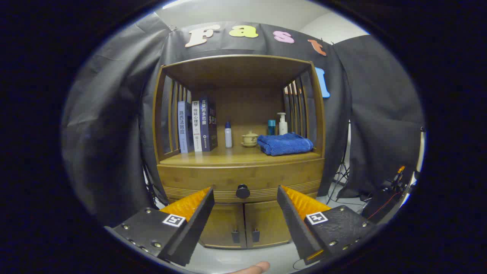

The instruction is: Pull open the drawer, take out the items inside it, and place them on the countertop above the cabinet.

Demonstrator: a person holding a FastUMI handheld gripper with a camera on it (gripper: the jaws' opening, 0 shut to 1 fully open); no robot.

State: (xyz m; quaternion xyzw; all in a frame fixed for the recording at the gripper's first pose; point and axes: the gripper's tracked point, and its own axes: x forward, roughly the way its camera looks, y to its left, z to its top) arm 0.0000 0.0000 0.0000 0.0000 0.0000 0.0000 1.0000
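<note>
Fingers spread (holding nothing), drawer shut

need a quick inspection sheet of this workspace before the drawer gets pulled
surface: countertop bare along its front edge
job's things: drawer shut, round knob centred between the fingers, beyond them
clutter: books, small bottle, lidded cup, folded blue towel, pump bottle
grippers: hand-held gripper open, touching nothing
cables: wires on the floor beside the cabinet
surroundings: lower cabinet doors closed, black cloth wall
</note>
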